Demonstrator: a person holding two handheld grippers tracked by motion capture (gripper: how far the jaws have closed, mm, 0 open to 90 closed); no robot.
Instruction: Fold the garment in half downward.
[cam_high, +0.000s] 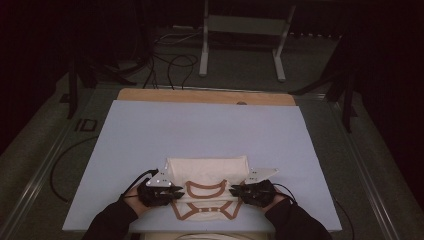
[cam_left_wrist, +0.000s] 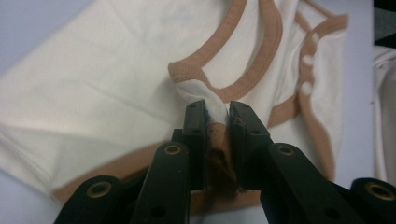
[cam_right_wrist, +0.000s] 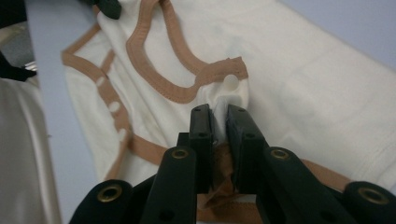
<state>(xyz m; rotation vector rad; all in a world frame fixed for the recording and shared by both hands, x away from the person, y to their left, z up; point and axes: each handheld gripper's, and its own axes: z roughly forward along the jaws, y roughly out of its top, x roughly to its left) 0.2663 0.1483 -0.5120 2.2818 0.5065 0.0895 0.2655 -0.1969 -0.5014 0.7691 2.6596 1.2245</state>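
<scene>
We see one cream garment with tan trim (cam_high: 207, 175) lying folded on the blue tabletop (cam_high: 150, 130), at about six o'clock on the sheet, close to the person's edge. Its tan neckline loop faces up, and a row of small snaps runs along the trimmed hem nearest the person.

We count two hand-held grippers. The left hand-held gripper (cam_high: 172, 192) sits at nine o'clock from the neckline, and in the left gripper view its jaws pinch a bunched tuft of the cream cloth (cam_left_wrist: 212, 105) right at the end of the tan collar band, with a narrow gap between the pads taken up by fabric. The right hand-held gripper (cam_high: 237, 191) sits at three o'clock from the neckline, and in the right gripper view it pinches the matching shoulder corner (cam_right_wrist: 223, 100) in the same way.

We judge the step in hand to be setting the folded garment down by its two shoulder points, low over the tabletop. The next move, as we read it, calls for both hand-held grippers to let go evenly so the fold stays square, then draw clear outward toward nine and three o'clock without dragging the cloth along.

We count three snaps on the hem, one neckline and one tabletop sheet.
</scene>
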